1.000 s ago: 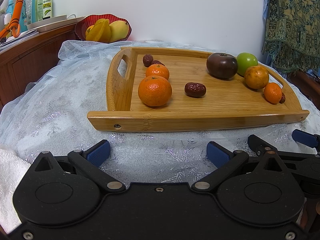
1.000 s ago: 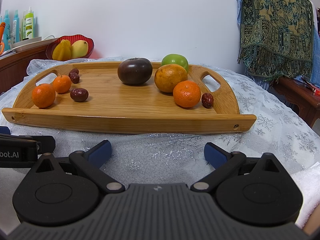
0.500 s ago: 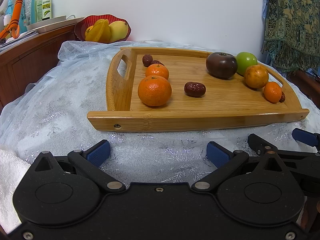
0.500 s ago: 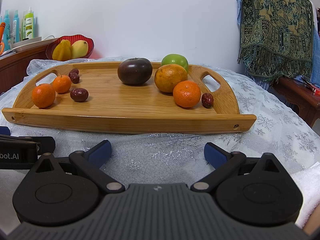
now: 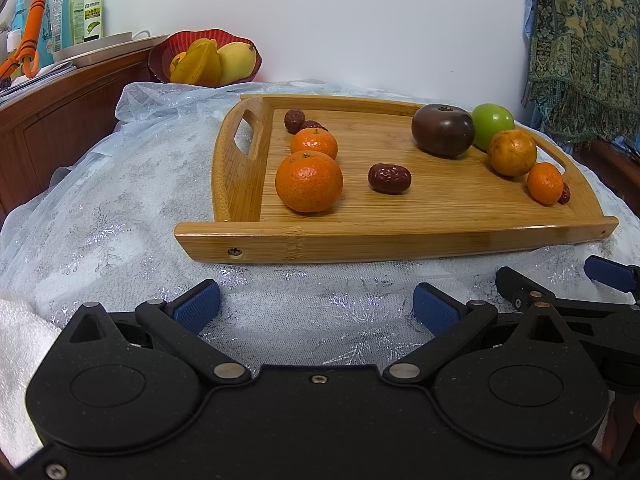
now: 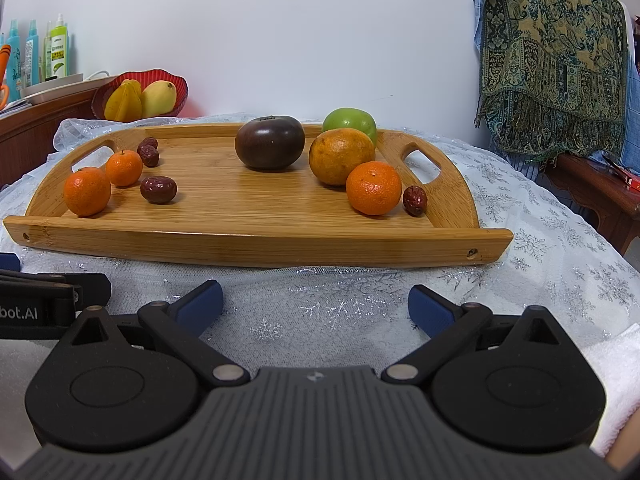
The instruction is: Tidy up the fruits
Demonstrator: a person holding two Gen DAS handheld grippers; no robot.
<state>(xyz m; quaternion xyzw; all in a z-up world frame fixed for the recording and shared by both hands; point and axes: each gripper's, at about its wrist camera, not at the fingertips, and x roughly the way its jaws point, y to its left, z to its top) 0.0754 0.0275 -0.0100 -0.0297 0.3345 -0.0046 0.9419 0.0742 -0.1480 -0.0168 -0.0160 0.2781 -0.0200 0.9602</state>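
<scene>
Almost nothing has moved over the last second: the left wrist view has shifted only a hair, and every fruit sits where it sat. Both tools rest low on a lace-covered table, just in front of a bamboo tray [image 6: 256,240]. The left gripper [image 5: 316,306] and the right gripper [image 6: 316,304] each have their jaws spread wide, holding nothing. On the tray the fruit is loosely scattered: two small mandarins [image 6: 87,191] and three red dates [image 6: 158,189] toward the left end, a dark purple tomato [image 6: 269,142] in the middle at the back, and at the right end a green fruit [image 6: 349,123], a dull orange [image 6: 341,156], another mandarin [image 6: 373,188] and one more date [image 6: 415,200]. Kinds are mixed across both ends, so the sorting looks unfinished, though which grouping is wanted cannot be told. No fruit is in hand. Any next pick would call for lifting a gripper over the tray's front rail and closing gently on round fruit that may roll.
</scene>
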